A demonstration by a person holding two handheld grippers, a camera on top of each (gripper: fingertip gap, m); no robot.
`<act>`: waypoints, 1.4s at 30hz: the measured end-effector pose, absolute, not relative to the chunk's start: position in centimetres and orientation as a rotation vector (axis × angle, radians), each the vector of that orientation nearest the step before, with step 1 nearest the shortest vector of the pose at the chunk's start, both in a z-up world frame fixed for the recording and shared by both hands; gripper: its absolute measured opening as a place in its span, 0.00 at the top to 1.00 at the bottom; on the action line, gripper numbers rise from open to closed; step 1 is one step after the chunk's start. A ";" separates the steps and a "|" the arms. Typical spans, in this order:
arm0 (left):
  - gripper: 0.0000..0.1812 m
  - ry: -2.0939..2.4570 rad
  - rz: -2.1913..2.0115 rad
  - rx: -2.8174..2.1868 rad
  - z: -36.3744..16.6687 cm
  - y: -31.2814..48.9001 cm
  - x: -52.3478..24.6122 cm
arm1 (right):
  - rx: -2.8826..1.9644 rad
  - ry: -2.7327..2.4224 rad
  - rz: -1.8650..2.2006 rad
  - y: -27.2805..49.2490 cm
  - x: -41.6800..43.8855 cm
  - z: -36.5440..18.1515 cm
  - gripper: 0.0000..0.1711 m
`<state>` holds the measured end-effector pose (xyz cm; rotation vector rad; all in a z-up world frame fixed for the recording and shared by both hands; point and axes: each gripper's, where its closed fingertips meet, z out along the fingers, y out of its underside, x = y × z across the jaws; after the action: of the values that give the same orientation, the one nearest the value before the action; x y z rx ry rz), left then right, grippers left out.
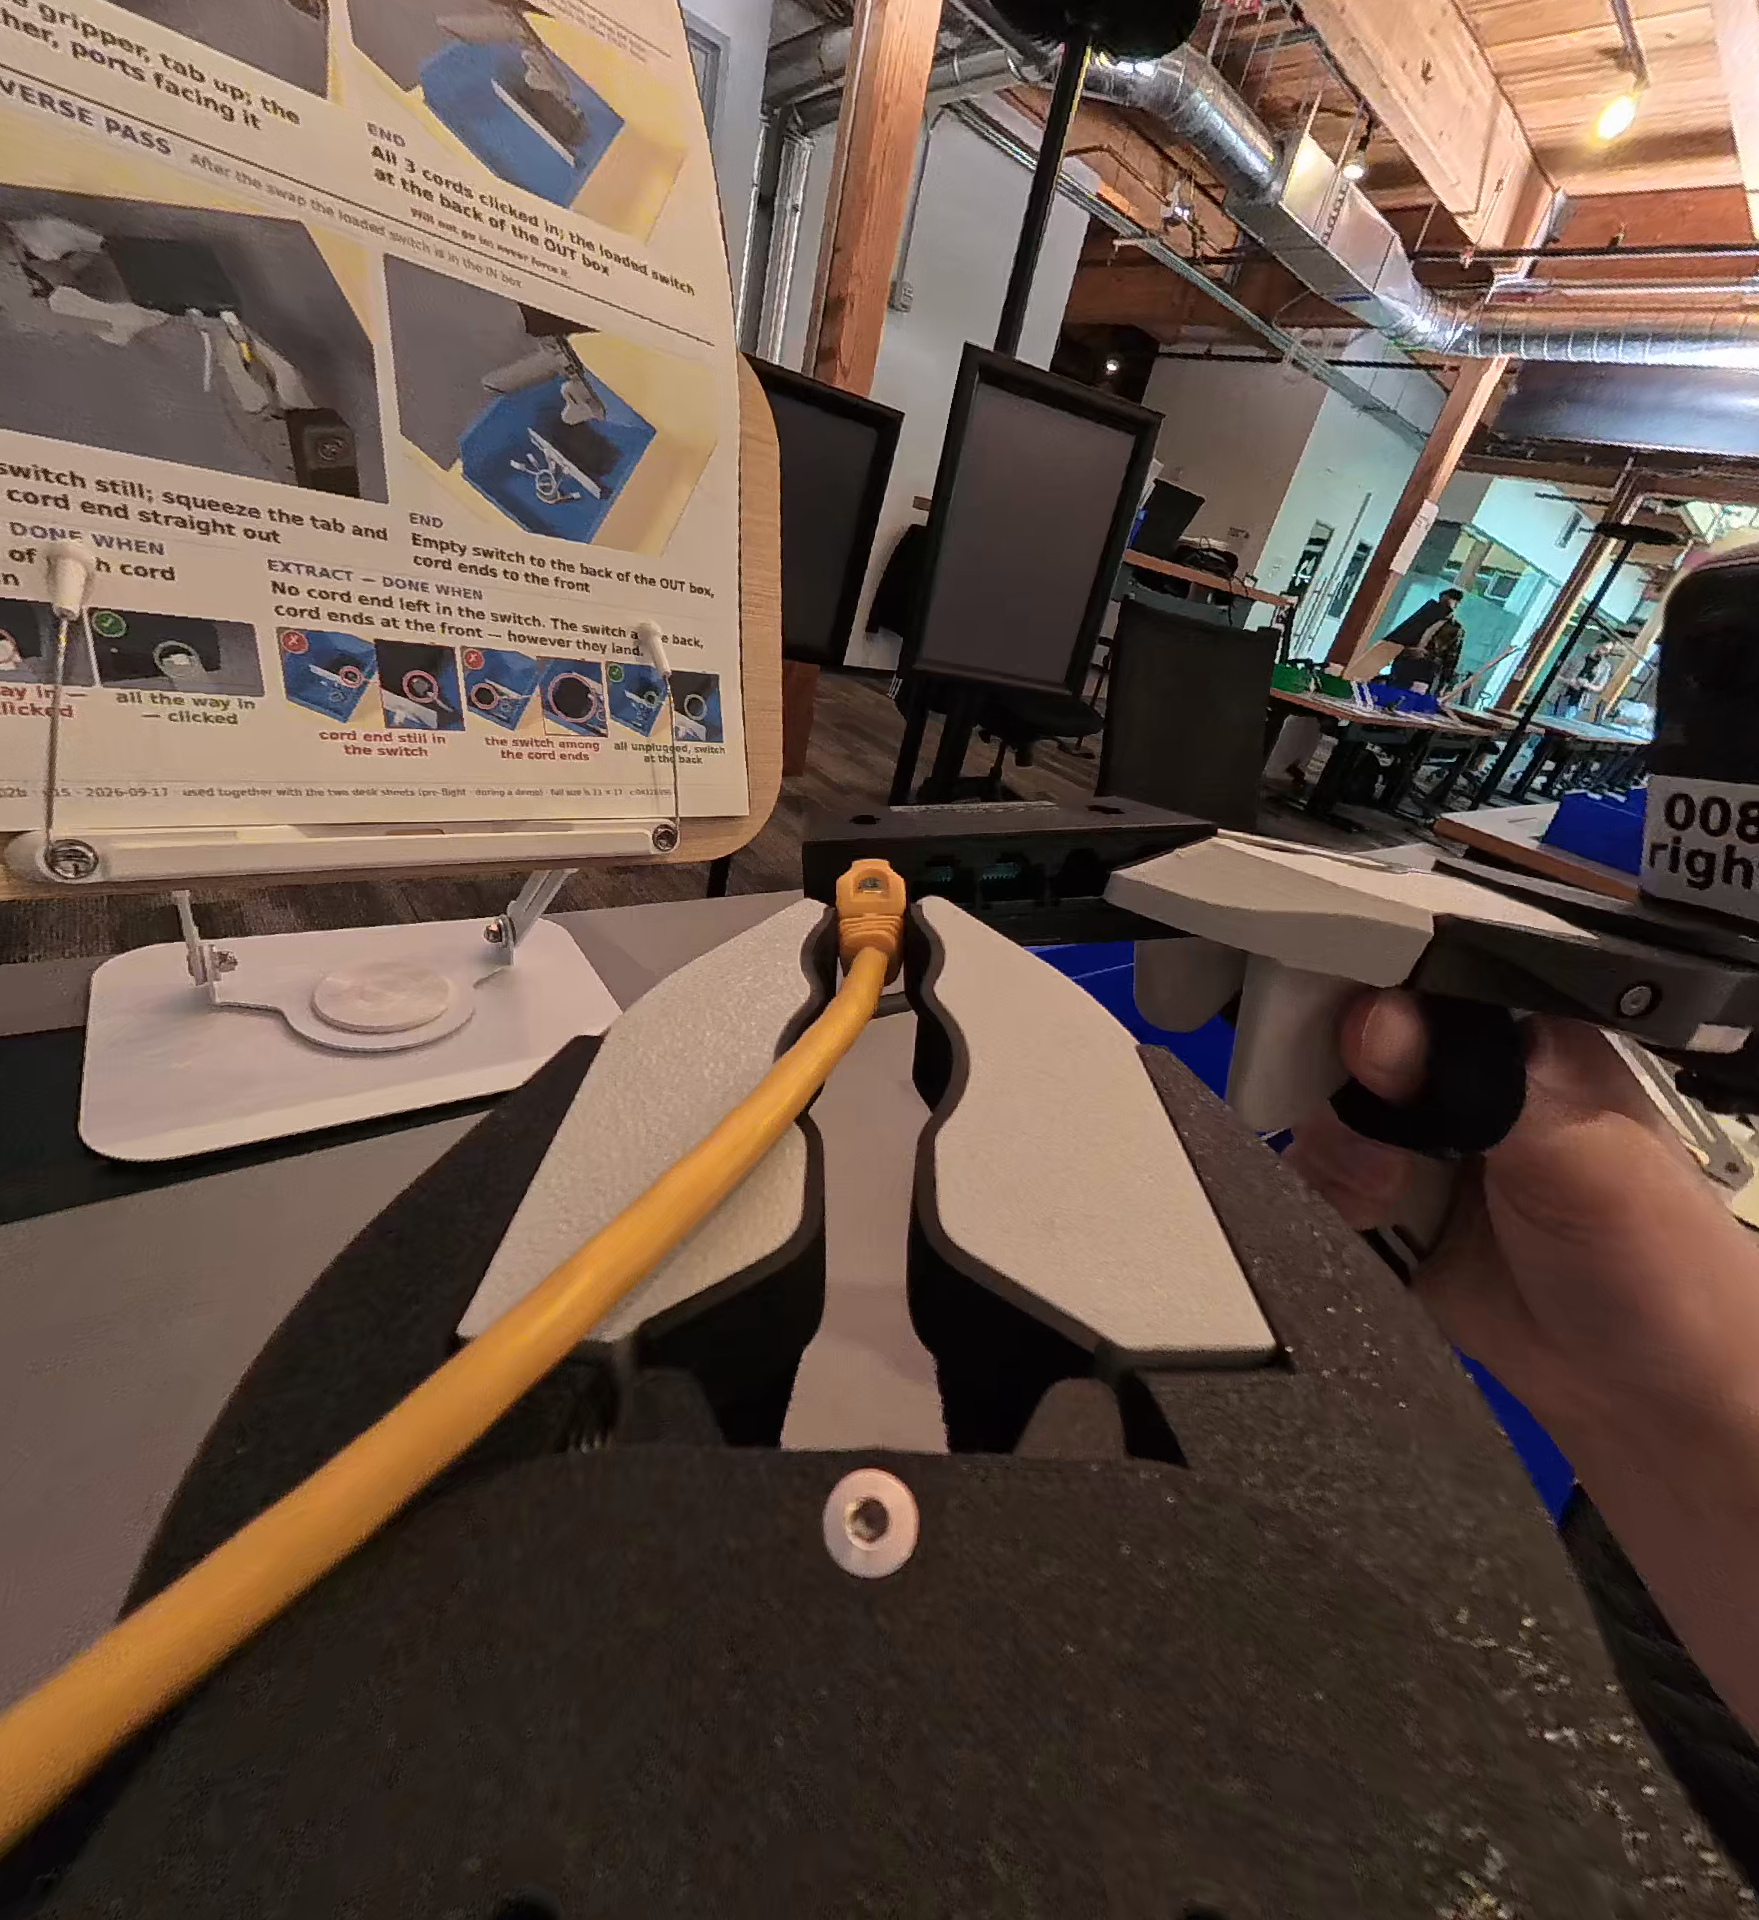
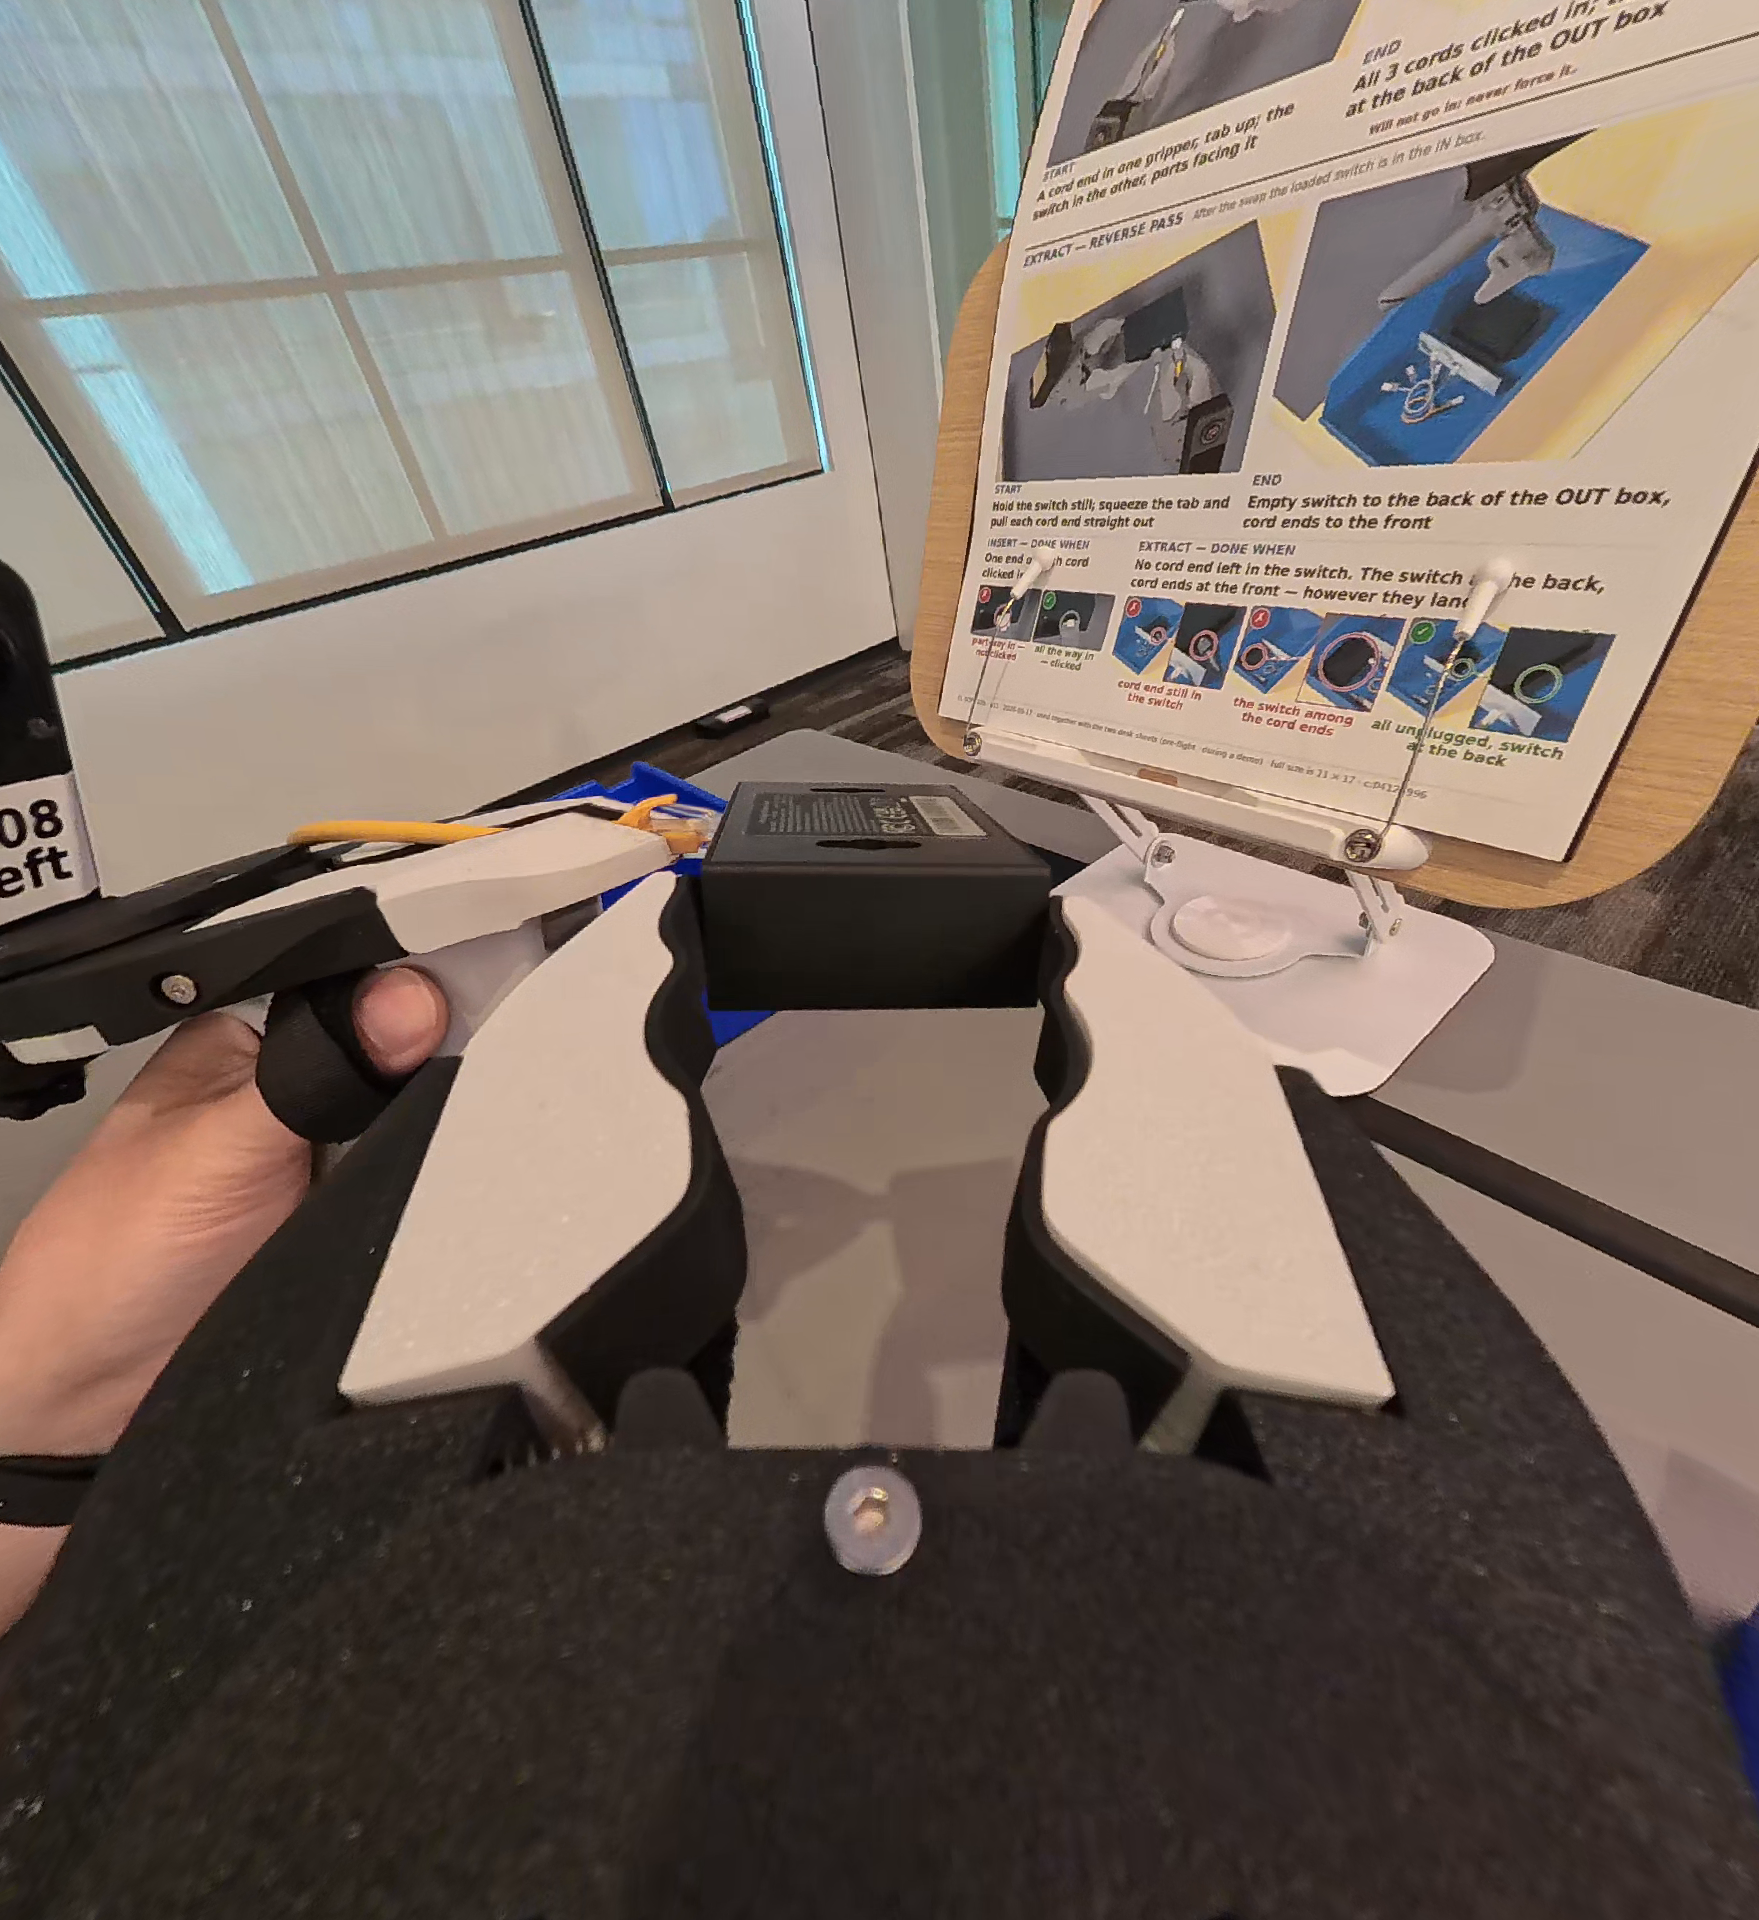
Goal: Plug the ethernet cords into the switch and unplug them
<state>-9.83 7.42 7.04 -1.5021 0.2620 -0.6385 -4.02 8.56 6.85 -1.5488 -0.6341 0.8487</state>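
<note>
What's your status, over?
Left gripper shut on yellow cord, plug just short of the ports. Right gripper shut on switch, held off the table. Nothing in the way.

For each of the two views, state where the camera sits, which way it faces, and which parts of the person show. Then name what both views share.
Left wrist view: on the left gripper, facing the switch; it pinches the yellow ethernet cord; the right hand shows.
Right wrist view: on the right gripper, facing the instruction sheet; it clamps the switch; the left hand shows.
Shared: switch, cord, sheet, blue bin.
</note>
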 end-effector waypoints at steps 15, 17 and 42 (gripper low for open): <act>0.93 0.325 -0.459 -1.392 8.9 6.4 -10.2 | -1.380 -0.658 0.775 7.0 -4.8 8.3 0.65; 0.93 0.344 -0.474 -1.379 9.2 6.2 -10.0 | -1.349 -0.663 0.761 6.8 -4.7 8.6 0.65; 0.94 0.436 -0.379 -1.239 11.1 4.4 -9.4 | -1.211 -0.745 0.674 5.1 -4.4 10.2 0.65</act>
<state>-9.38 4.42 11.08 -1.2390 0.4361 -0.3786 -4.35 5.07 10.19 -1.2112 -0.7447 0.6735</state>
